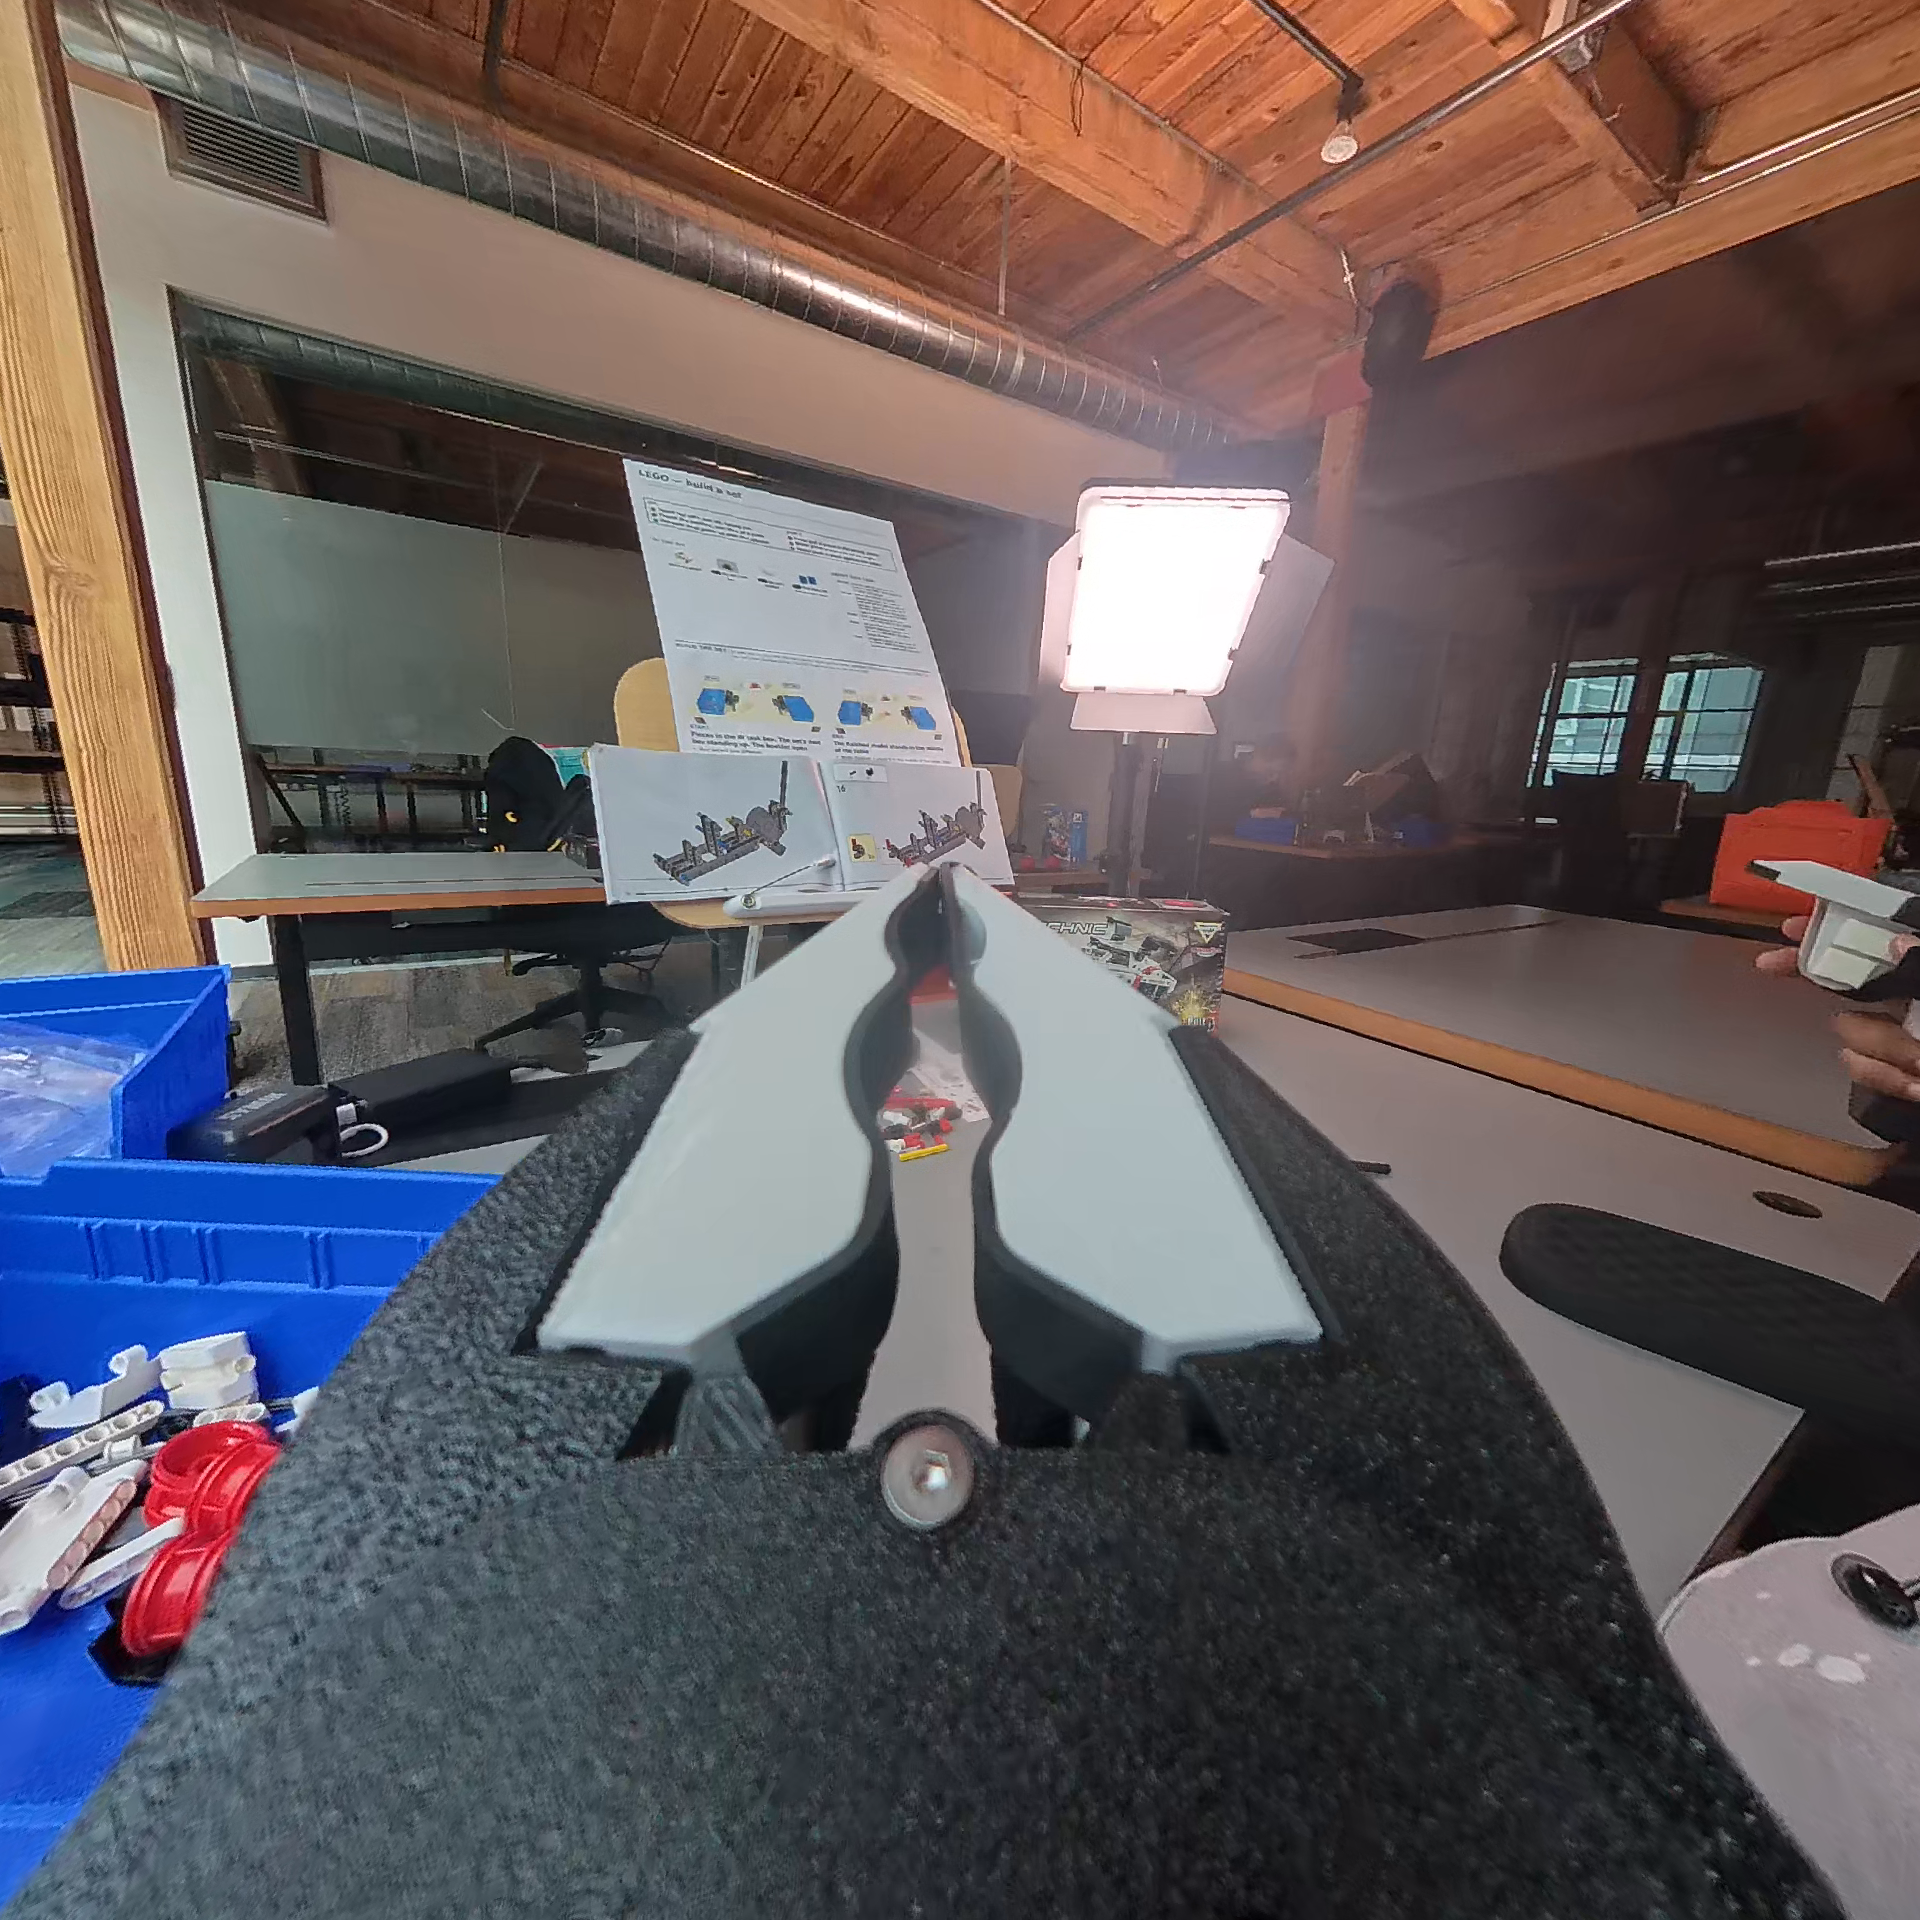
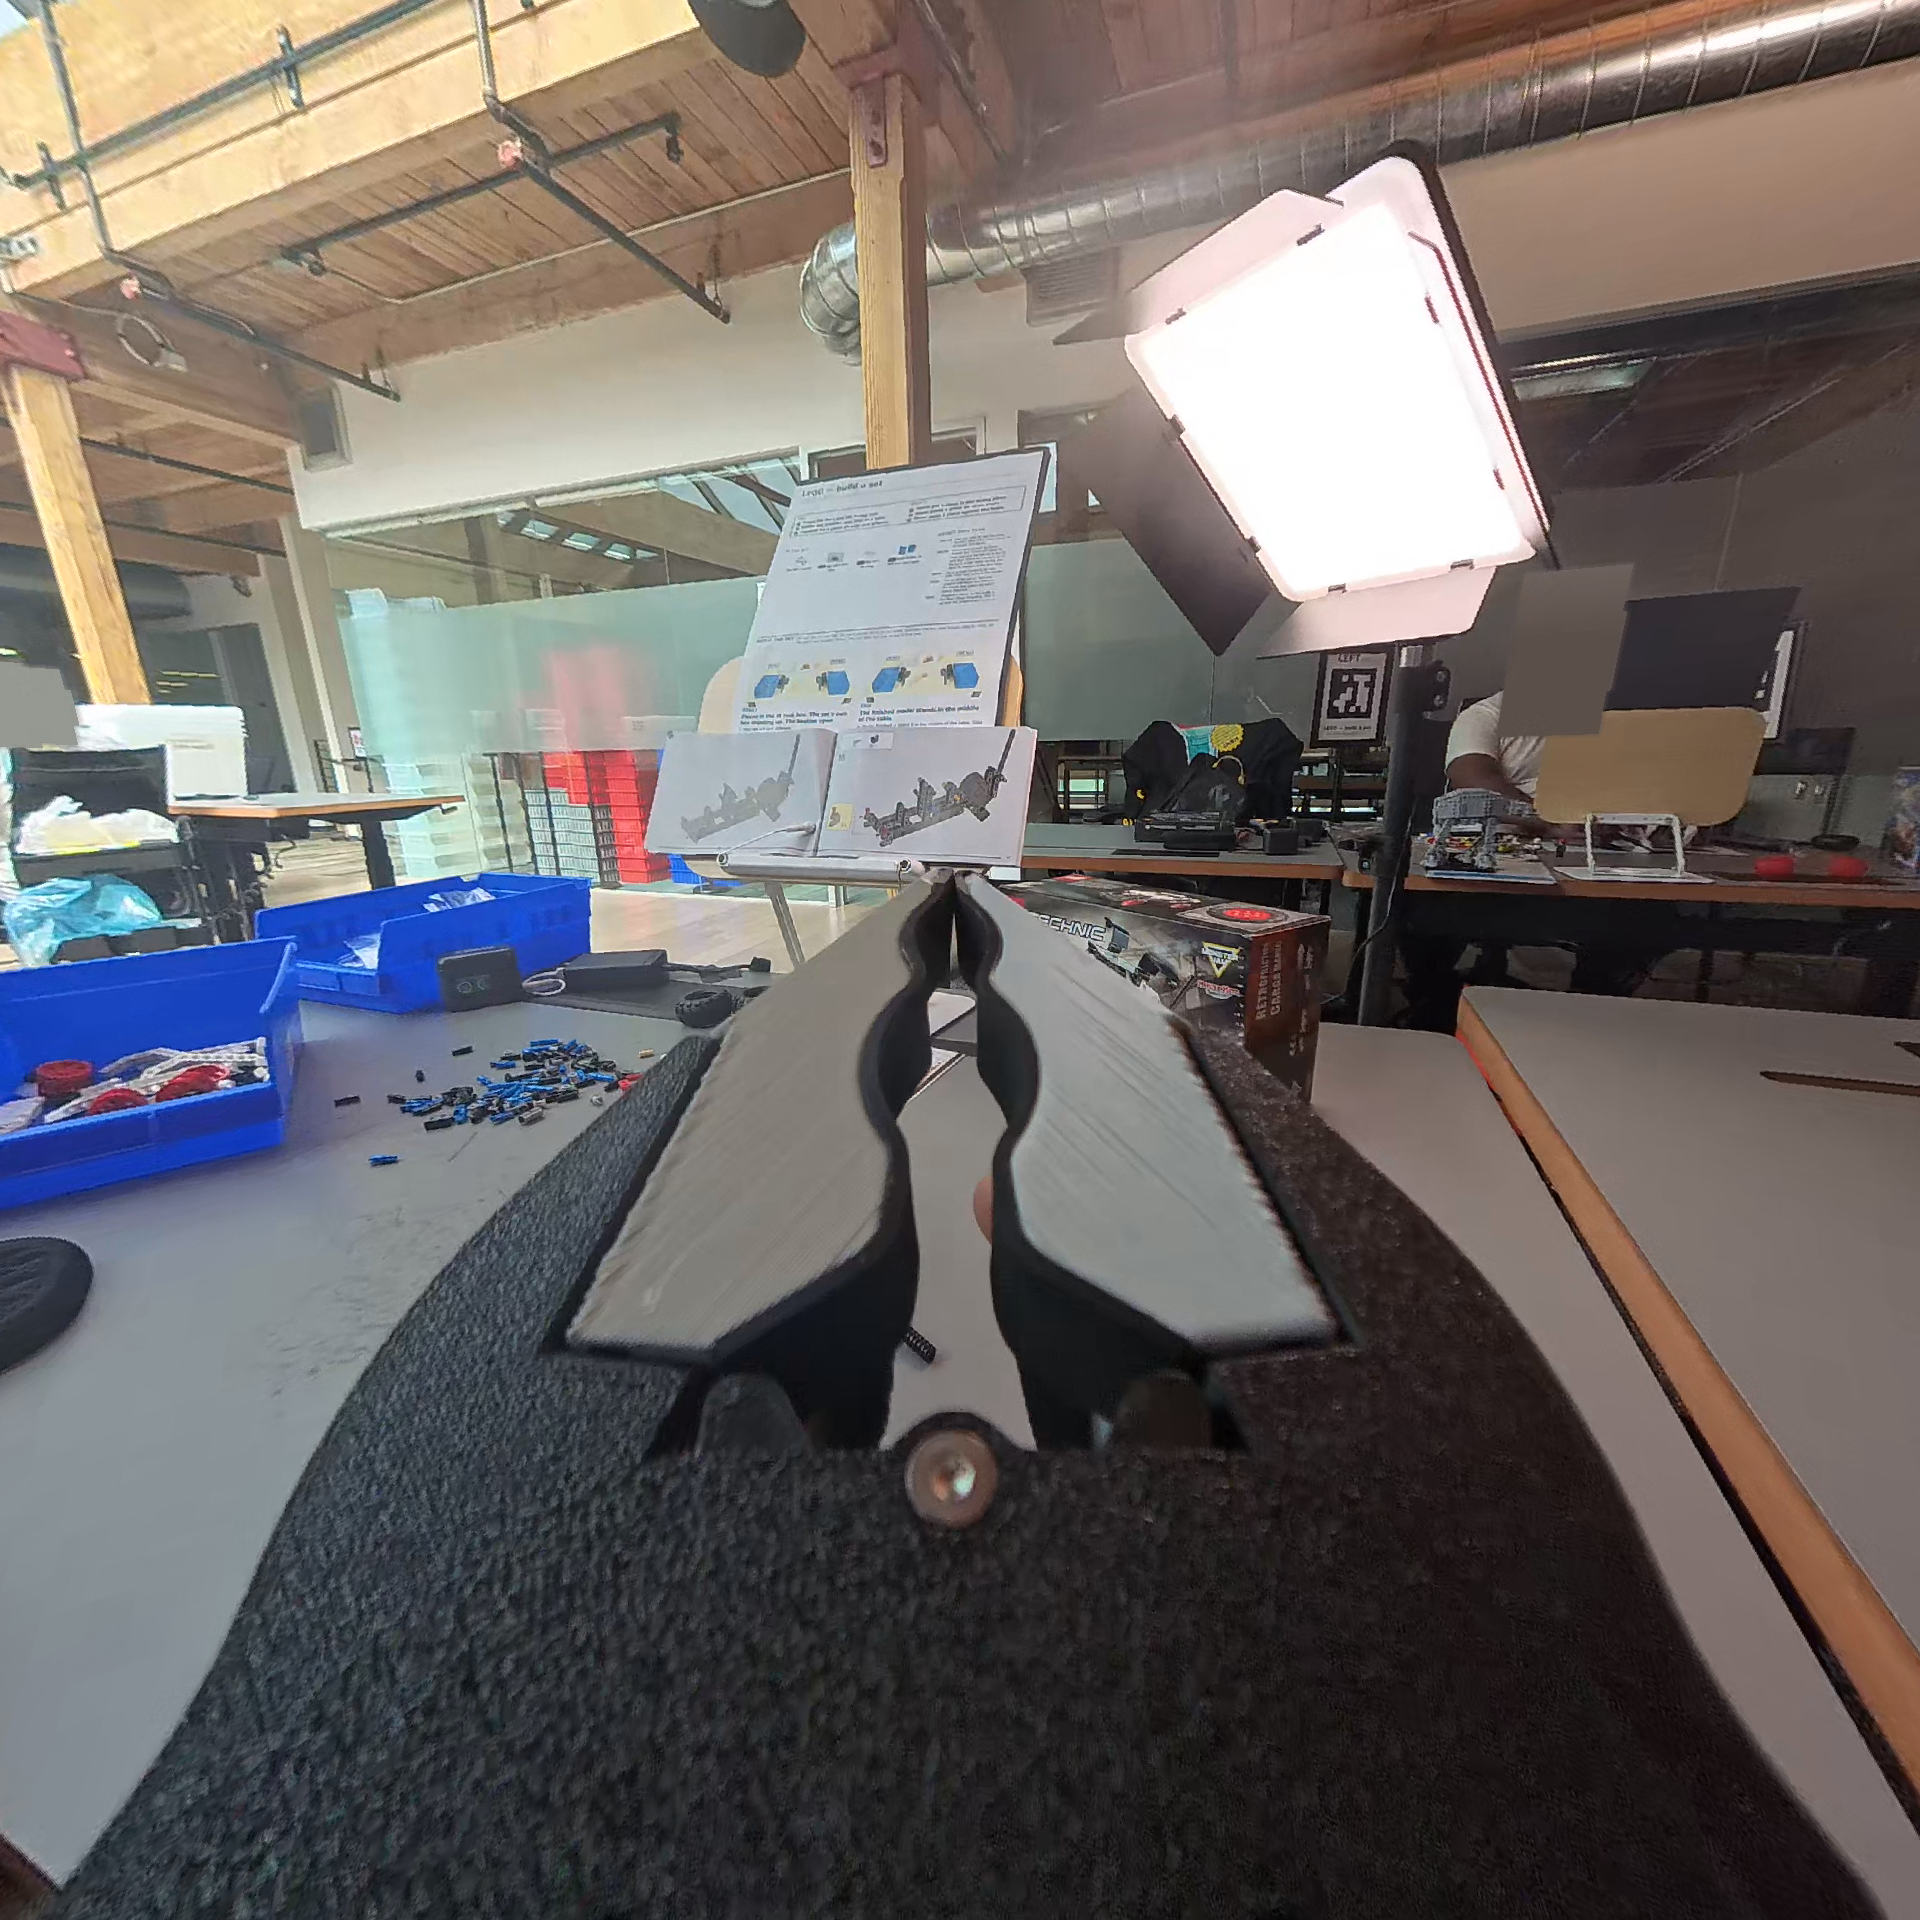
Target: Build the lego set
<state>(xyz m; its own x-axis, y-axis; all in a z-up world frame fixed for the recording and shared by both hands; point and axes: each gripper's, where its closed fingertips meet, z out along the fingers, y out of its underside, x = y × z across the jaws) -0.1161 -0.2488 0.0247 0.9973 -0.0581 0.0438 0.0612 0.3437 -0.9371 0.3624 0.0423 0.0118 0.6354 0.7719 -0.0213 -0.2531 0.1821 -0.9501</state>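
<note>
**Both grippers raised and empty, facing the instruction stand**

Step in hand, as I judge it: checking the open instruction booklet (image 2: 842,795) on its stand at the far edge of the grey table (image 2: 260,1351) before fetching the next part. To do it well: match the pictured part by colour and shape first, then go down to the right supply and come at a small piece from straight above, fingertips either side, so it doesn't skate on the smooth tabletop.

Where the lego is:
- Blue plastic bin (image 1: 239,1247) near left, holding white beams and red wheel hubs (image 1: 203,1465).
- Scatter of small blue and black pins (image 2: 509,1091) loose on the table, right of that bin.
- A small heap of red, white and yellow bits (image 1: 920,1122) seen between the left fingers, farther off on the table.
- The dark printed set box (image 2: 1226,966) stands far centre, below the booklet.
- A black tyre (image 2: 707,1006) lies near the box.

Left gripper (image 1: 938,871): grey fingers pressed together at the tips, nothing between them, touching nothing; held above the table.

Right gripper (image 2: 954,881): tips likewise meeting, nothing pinched, clear of the table.

No assembled model is visible in either view.
</note>
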